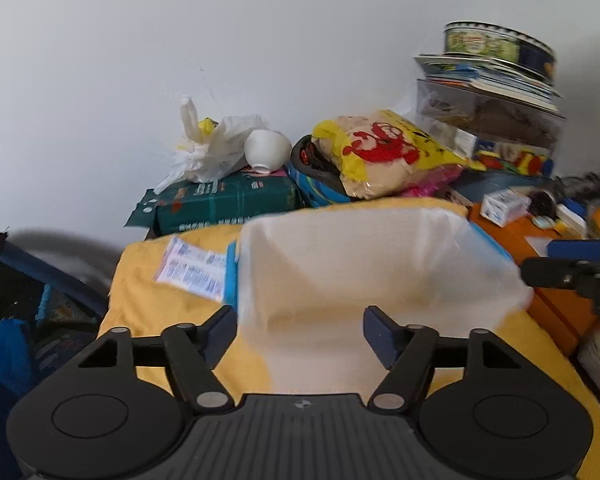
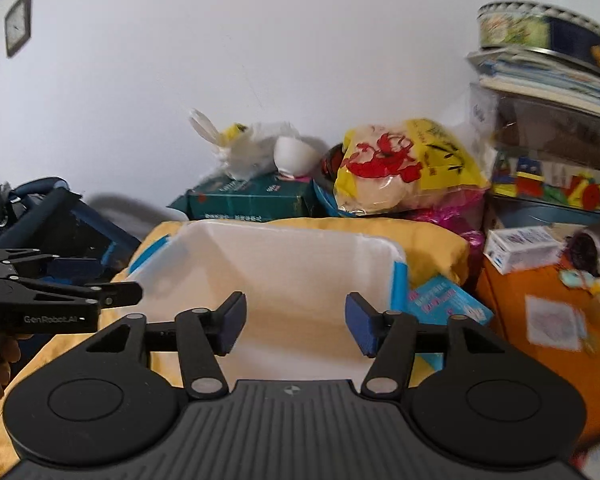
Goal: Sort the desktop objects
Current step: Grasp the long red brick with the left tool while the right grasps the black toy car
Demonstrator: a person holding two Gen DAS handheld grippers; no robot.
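Observation:
A white translucent plastic bin with blue clips (image 1: 380, 264) (image 2: 284, 276) rests on a yellow cloth (image 1: 148, 304) (image 2: 428, 240). My left gripper (image 1: 300, 334) is open and empty, its fingers either side of the bin's near edge. My right gripper (image 2: 296, 326) is open and empty, just before the bin's near rim. A small printed packet (image 1: 192, 270) lies on the cloth left of the bin. A blue packet (image 2: 444, 300) lies right of the bin. The right gripper shows at the right edge of the left wrist view (image 1: 572, 272); the left one shows at the left of the right wrist view (image 2: 60, 300).
Behind the bin are a green pack (image 1: 224, 204), a white bowl (image 1: 267, 149) with a crumpled white bag (image 1: 212, 152), and a yellow snack bag (image 1: 384, 156). An orange box (image 2: 540, 312) with a small white carton (image 2: 520, 248) stands right, under stacked books and a tin (image 2: 544, 32).

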